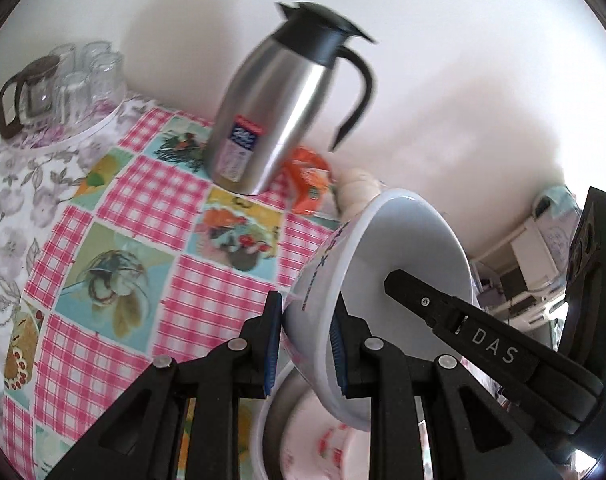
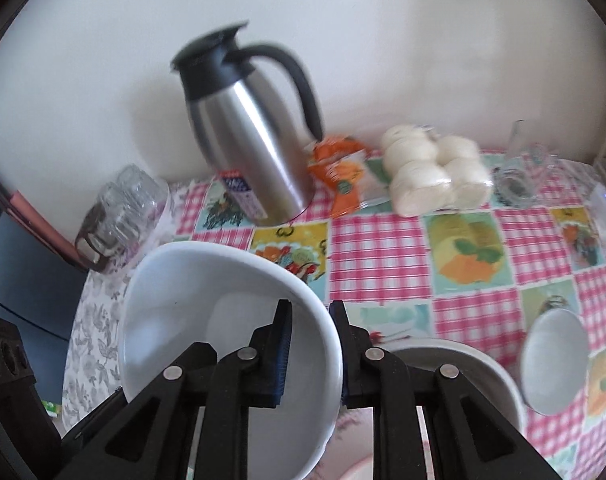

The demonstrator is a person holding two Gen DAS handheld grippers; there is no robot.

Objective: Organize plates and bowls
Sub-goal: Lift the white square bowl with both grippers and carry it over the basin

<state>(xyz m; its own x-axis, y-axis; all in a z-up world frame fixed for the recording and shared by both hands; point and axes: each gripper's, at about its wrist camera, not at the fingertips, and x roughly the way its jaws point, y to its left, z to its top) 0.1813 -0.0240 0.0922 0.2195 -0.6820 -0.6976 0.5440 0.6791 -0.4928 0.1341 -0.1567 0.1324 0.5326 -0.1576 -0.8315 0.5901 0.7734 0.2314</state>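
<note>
Together, the left gripper point(image 1: 309, 344) and right gripper point(image 2: 313, 354) each pinch the rim of one large white bowl point(image 2: 223, 320), held tilted above a plate point(image 2: 475, 364) on the checked tablecloth point(image 2: 383, 248). A smaller bowl point(image 2: 553, 364) sits at three o'clock. The likely next move is carrying the large bowl level toward its stack, both grips kept firm.

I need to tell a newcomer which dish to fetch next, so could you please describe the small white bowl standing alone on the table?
Start at the steel jug by the wall and cross the checked tablecloth toward the near right edge. There a small white bowl stands alone on the cloth. Unlike the large white bowl held in the grippers, it is smaller, free-standing and untouched.
</note>
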